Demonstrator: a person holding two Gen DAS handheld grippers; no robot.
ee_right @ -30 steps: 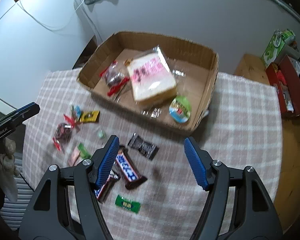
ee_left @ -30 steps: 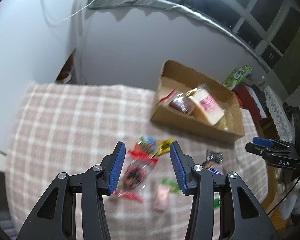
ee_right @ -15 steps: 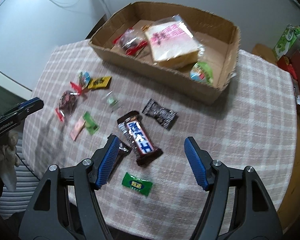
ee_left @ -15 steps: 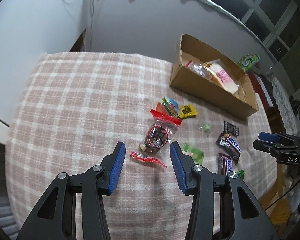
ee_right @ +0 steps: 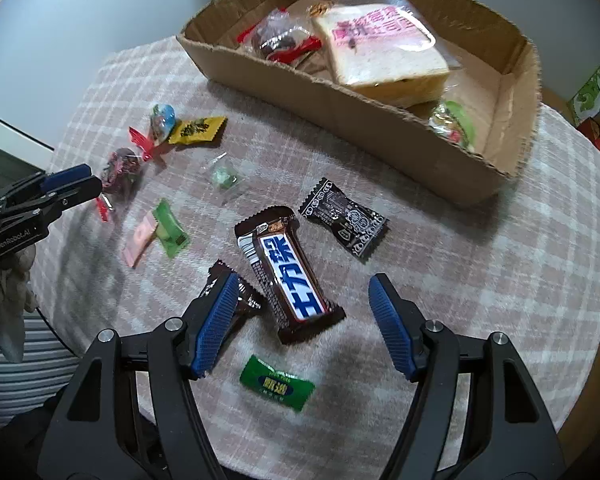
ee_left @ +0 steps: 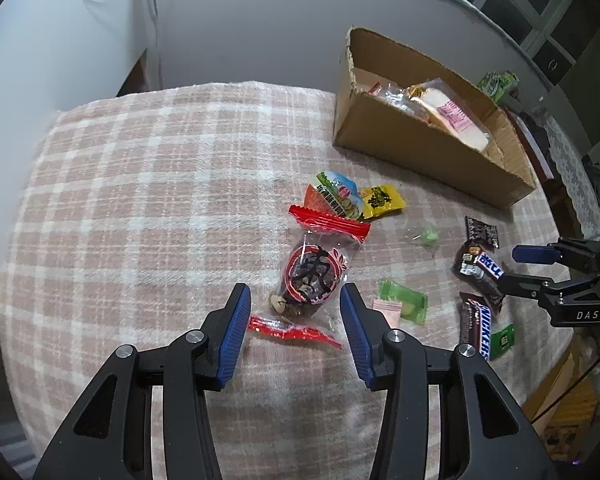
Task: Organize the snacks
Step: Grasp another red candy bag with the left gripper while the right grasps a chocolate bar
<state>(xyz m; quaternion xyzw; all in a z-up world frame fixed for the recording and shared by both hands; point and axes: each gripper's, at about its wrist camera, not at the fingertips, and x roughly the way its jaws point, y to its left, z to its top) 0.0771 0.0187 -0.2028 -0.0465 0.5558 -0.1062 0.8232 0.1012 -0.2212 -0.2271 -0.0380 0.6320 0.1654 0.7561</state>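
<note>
A cardboard box on the checked cloth holds a bread pack and other snacks. My left gripper is open, its jaws either side of a clear nut packet with red ends. My right gripper is open just above a blue and brown chocolate bar. A second brown bar lies partly under its left finger. Loose on the cloth are a black packet, a green sweet, a yellow packet and a green and pink pair.
The table edge runs close along the near side in both views. A green carton and red items stand beyond the table at the right. The box lies at the far side of the cloth. A grey wall is behind.
Both grippers have come down and closer to the cloth. The left one now brackets the nut packet. The right one has closed in over the chocolate bars.
</note>
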